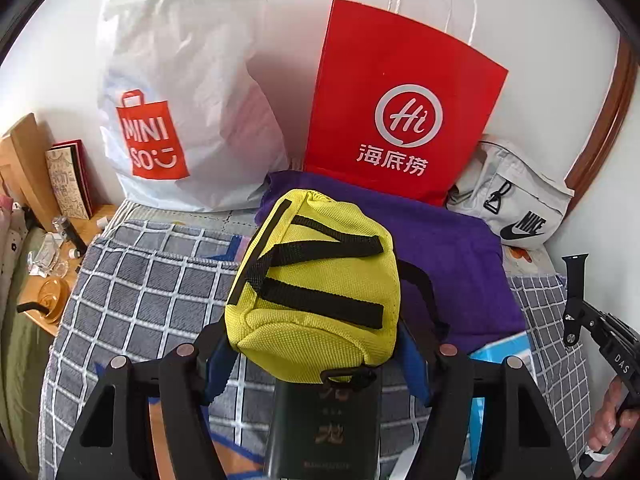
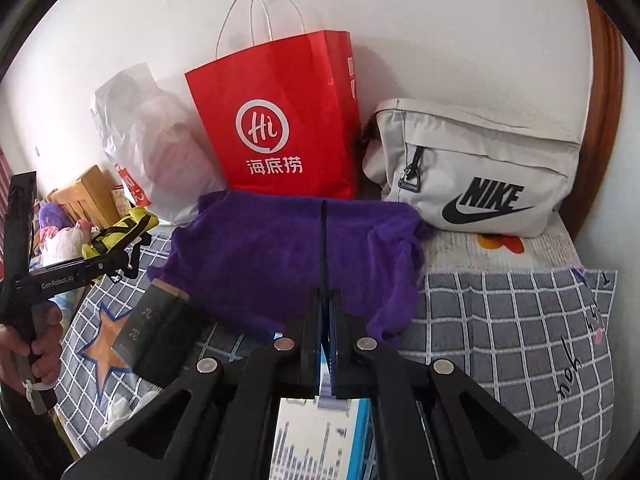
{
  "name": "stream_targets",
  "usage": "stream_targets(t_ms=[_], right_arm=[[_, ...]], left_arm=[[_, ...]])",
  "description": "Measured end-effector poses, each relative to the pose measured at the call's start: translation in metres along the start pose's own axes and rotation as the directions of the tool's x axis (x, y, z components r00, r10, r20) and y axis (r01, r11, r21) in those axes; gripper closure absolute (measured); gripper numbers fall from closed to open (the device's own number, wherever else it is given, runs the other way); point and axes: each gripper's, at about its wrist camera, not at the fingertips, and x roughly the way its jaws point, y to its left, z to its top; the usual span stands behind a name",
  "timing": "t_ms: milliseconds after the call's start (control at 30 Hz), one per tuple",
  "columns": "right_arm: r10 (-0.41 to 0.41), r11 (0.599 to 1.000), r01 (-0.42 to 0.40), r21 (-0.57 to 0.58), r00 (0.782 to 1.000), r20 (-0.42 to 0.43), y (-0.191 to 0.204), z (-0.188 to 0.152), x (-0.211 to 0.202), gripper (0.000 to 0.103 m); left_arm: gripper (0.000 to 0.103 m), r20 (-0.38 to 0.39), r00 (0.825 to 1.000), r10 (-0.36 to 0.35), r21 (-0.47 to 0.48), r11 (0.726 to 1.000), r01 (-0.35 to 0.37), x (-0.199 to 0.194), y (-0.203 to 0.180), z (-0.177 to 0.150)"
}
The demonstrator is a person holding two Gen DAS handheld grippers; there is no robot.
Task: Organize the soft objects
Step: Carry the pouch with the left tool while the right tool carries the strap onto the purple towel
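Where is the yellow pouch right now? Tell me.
The yellow pouch is gripped in the left gripper, held above the checked bedding with the purple towel just behind it; the right wrist view shows it at far left.

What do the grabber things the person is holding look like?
Both are black plastic. The left gripper has chunky black linkage arms with round silver rivets and blue finger pads. From the other camera its side reads "GenRobot.AI" in white. The right gripper has the same black arms, silver rivets and thin flat fingers. A bare hand grips the left one's handle; no cables show.
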Motion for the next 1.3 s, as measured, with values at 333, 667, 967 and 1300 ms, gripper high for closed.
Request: stream_targets(t_ms=[333, 667, 967, 1300], right_arm=[[0.002, 1.000, -0.002, -0.005, 0.997, -0.076, -0.014, 0.026, 0.067, 0.100], [-0.005, 1.000, 0.004, -0.010, 0.991, -0.131, -0.033, 0.036, 0.119, 0.100], [0.012, 1.000, -0.014, -0.006, 0.972, -0.234, -0.049, 0.026, 0.156, 0.100], [0.000, 1.000, 0.000, 0.003, 0.965, -0.262, -0.053, 0.020, 0.171, 0.099]], left_arm=[[0.036, -0.060, 0.998, -0.027, -0.036, 0.999, 0.025, 0.054, -0.005, 0.034], [0.036, -0.122, 0.992, -0.024, -0.043, 0.999, 0.019, 0.112, -0.017, 0.056], [0.036, -0.174, 0.984, -0.023, -0.055, 0.998, 0.014, 0.144, -0.019, 0.055], [0.035, -0.192, 0.978, -0.077, -0.095, 0.994, 0.060, 0.153, -0.012, 0.054]])
